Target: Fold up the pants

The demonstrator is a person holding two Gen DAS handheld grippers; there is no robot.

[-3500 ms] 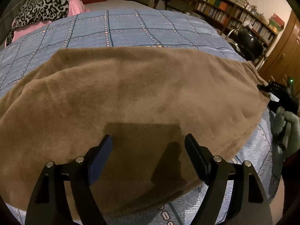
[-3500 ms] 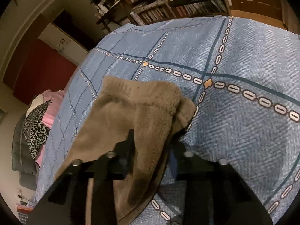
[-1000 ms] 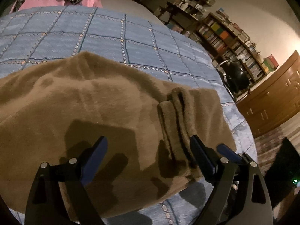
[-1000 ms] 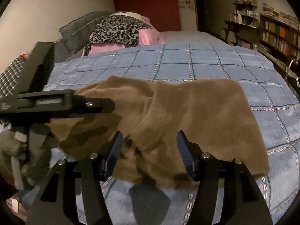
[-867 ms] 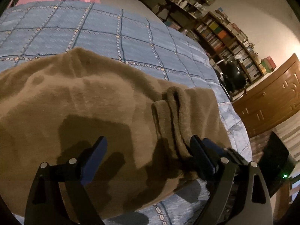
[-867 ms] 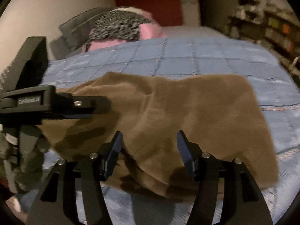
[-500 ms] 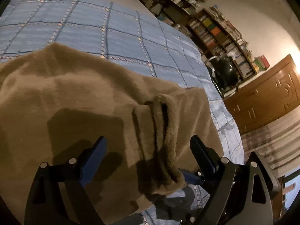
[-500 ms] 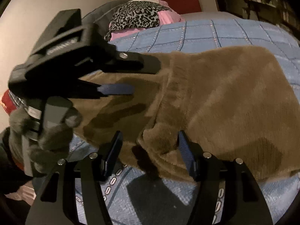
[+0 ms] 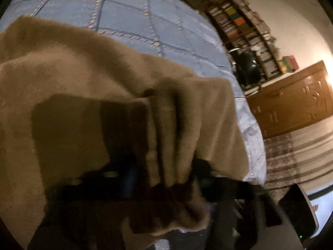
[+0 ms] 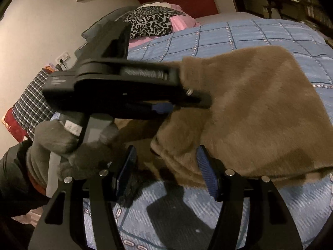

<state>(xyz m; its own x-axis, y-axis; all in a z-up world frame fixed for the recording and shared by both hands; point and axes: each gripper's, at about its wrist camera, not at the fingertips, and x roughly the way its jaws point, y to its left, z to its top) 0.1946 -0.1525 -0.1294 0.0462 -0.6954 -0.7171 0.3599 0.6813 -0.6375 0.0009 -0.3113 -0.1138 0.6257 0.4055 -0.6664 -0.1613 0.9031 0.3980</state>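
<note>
The brown fleece pants lie spread on the blue checked bedcover. In the blurred left wrist view a bunched ridge of them runs between the fingers of my left gripper, whose jaws are closing and pinch it. Seen from the right wrist, the left gripper comes in from the left in a grey-gloved hand, gripping the pants at their near corner. My right gripper stands open just below. The folded pants edge sits between its blue pads, with a gap at the left pad.
Leopard-print and pink bedding is piled at the head of the bed, and a plaid cloth lies at the left. Beyond the bed's edge stand a bookshelf, a black chair and a wooden cabinet, over a striped rug.
The left gripper has moved forward and down onto the bunched ridge and its jaws have narrowed around it. In the right wrist view it now looms closer, over the pants corner.
</note>
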